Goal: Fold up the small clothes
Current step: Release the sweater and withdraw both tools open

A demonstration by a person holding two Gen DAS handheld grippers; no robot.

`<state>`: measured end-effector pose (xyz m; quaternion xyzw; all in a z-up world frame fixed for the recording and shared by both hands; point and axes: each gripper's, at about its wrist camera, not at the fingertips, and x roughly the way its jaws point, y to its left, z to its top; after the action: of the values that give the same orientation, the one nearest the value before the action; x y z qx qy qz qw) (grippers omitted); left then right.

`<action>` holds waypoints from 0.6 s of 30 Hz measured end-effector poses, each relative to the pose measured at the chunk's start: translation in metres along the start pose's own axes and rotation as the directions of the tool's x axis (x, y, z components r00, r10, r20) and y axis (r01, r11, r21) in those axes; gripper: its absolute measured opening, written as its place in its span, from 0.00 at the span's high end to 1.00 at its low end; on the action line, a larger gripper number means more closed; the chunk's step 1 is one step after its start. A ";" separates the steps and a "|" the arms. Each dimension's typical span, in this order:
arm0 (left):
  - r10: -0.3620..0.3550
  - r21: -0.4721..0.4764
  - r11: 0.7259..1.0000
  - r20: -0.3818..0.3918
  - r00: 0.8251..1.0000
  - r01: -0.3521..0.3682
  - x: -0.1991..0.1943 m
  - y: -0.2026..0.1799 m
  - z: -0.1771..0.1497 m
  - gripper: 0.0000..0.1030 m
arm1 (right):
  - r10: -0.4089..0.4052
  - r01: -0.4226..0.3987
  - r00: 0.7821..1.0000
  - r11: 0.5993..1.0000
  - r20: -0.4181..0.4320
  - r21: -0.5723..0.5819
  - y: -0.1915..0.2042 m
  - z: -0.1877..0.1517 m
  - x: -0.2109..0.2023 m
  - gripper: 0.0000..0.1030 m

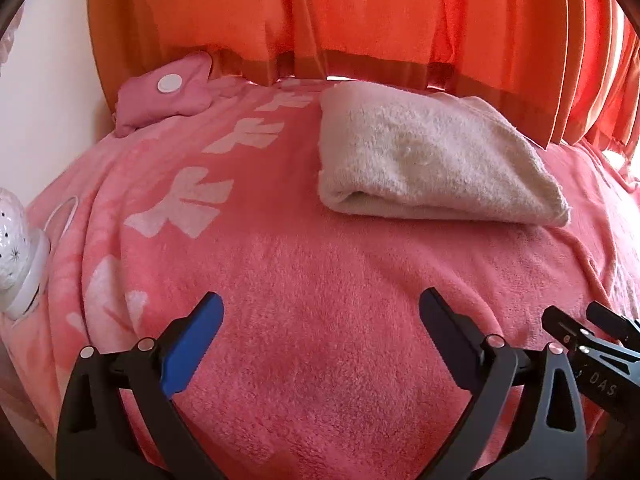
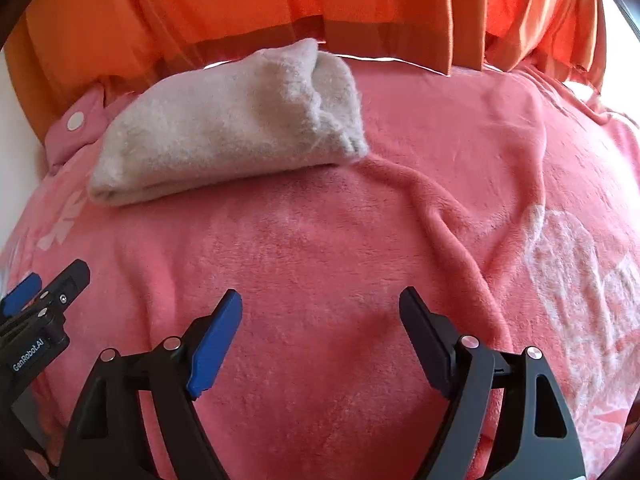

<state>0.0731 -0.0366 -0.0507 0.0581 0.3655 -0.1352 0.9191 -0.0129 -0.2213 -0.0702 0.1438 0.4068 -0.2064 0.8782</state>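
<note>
Cream towel (image 1: 432,156) folded into a thick bundle, lying at upper right of the left wrist view, upper left of the right wrist view, on the pink blanket (image 1: 320,320) of the bed. Left gripper (image 1: 320,340) and right gripper (image 2: 320,340) both with fingers spread apart, nothing between them, well short of the bundle. Folding apparently finished; perhaps only tidying left.

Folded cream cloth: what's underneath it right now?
The folded cream cloth lies directly on the pink blanket. Whatever sits between its layers or under its middle is covered and cannot be seen.
</note>
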 end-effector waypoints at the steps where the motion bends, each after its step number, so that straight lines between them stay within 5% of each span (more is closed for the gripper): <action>1: 0.004 -0.001 1.000 -0.002 1.000 -0.004 0.000 0.000 -0.001 0.07 | -0.001 0.001 1.000 1.000 0.002 0.011 -0.003 0.000 0.000 0.24; 7: 0.013 0.028 1.000 0.013 1.000 -0.013 -0.005 -0.009 -0.006 0.07 | 0.010 -0.010 1.000 1.000 0.017 0.022 -0.008 -0.005 -0.008 0.24; 18: 0.011 0.025 1.000 0.031 0.999 -0.012 -0.011 -0.013 -0.008 0.07 | -0.042 0.062 0.992 0.984 0.119 -0.165 0.024 -0.006 -0.018 0.24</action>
<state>0.0567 -0.0449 -0.0489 0.0696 0.3493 -0.1355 0.9245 -0.0160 -0.1936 -0.0578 0.0461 0.3751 -0.2020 0.9035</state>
